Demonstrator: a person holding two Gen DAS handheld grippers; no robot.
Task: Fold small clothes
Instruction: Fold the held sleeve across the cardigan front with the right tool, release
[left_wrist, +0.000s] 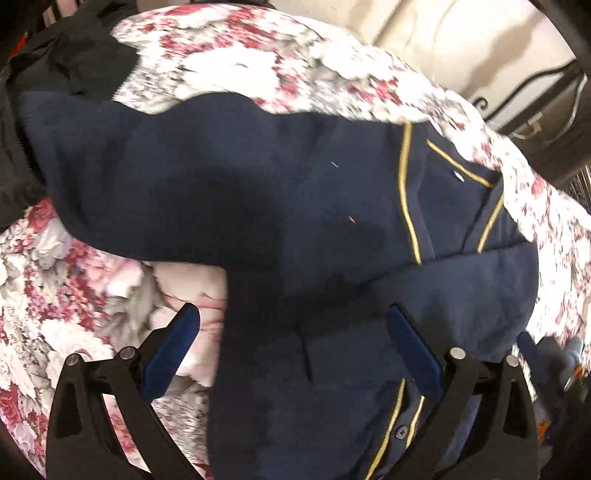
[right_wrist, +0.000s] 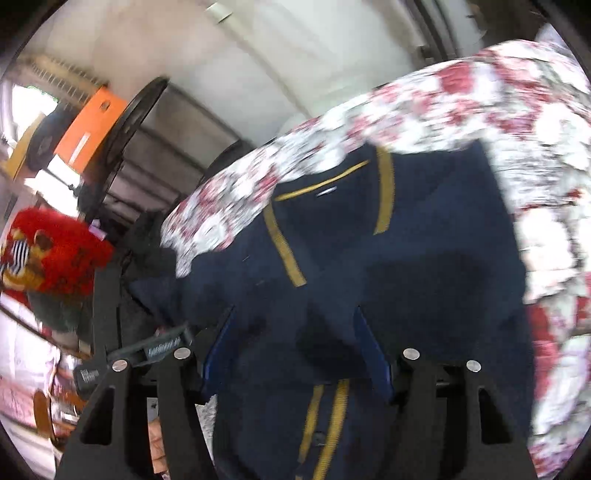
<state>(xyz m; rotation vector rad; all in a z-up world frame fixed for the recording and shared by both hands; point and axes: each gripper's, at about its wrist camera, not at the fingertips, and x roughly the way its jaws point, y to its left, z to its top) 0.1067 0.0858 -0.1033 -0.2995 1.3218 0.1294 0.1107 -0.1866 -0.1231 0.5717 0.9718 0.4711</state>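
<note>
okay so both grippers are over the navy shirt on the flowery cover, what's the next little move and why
Probably draw both grippers back and check the fold. The left gripper and right gripper both stand open above the navy shirt, gripping nothing, and the shirt already lies doubled over on the floral cover, its gold-trimmed placket showing.

Right gripper (right_wrist: 295, 350) jaws apart over navy yellow-trimmed shirt (right_wrist: 424, 266), lying on floral sheet (right_wrist: 480, 99); red plush toy (right_wrist: 55, 251) far left.

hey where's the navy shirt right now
The navy shirt lies spread on the floral bedcover, filling the middle of both wrist views, directly under the open left gripper and right gripper.
</note>
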